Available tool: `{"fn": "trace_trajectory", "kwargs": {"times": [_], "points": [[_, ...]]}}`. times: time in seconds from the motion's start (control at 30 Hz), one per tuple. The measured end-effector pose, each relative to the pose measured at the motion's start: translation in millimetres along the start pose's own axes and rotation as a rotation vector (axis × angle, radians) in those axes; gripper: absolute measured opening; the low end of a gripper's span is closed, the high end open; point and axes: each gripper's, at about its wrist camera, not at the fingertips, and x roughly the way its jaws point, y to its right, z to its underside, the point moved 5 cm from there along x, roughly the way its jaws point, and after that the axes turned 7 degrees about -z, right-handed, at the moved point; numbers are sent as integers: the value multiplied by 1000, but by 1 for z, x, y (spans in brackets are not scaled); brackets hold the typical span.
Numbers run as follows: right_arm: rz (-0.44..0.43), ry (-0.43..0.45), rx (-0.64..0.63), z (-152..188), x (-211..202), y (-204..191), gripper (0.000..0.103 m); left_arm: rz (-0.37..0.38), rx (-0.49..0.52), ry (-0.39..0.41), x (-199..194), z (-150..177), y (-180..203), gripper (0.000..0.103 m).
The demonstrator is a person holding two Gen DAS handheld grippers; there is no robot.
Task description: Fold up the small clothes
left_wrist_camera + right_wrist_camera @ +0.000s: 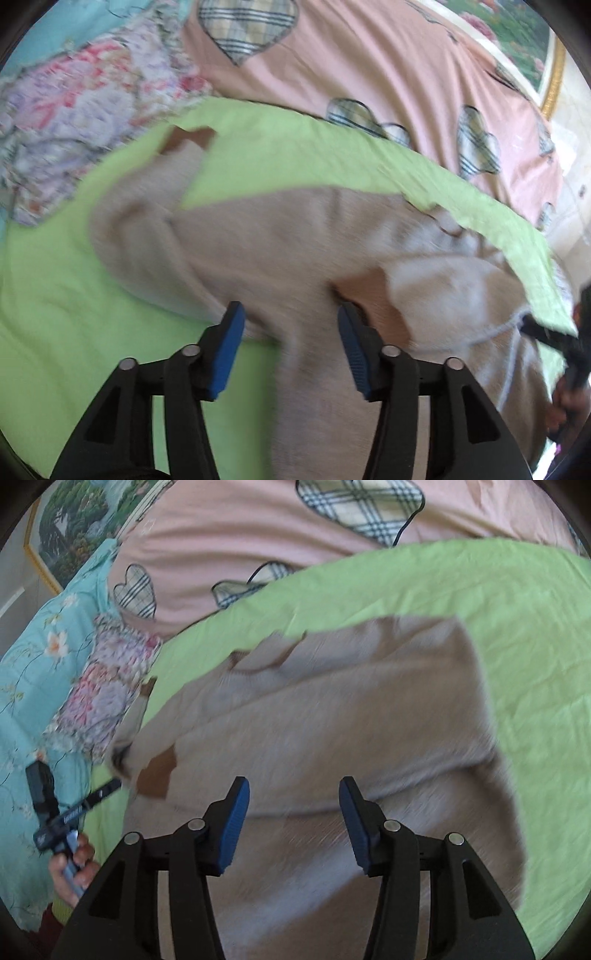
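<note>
Green sheet [517,627] on the bed carries the beige garment [332,709], lying toward twelve o'clock of both released hand-held grippers, left [290,317] and right [293,794], neither grasping cloth.

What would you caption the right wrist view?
Open right tool above a beige garment lying on a green sheet.

Both wrist views look steeply down along their fingers, close above the bed; they share the beige garment [280,236] [332,709] on the green sheet [55,277] [517,627].
</note>
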Motion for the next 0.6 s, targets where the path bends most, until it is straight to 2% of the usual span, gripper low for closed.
{"fn": "trace_trajectory", "kwargs": {"times": [0.1,0.17,0.3,0.4,0.47,0.6], "points": [[-16,-23,9,17,3,-7,53,-66,-6,13,6,-22,-19,58],[-33,-32,20,25,4,-12,55,-118,2,18,17,-43,-32,70],[-46,-27,45,34,0,-15,59,-195,13,-5,52,-83,-52,72],[-48,-30,59,38,-1,-17,59,-235,12,-48,89,-112,-63,75],[-52,-39,61,41,-1,-20,59,-260,16,-74,111,-121,-67,78],[-63,-53,66,44,0,-21,60,-330,19,-154,159,-127,-80,78]]}}
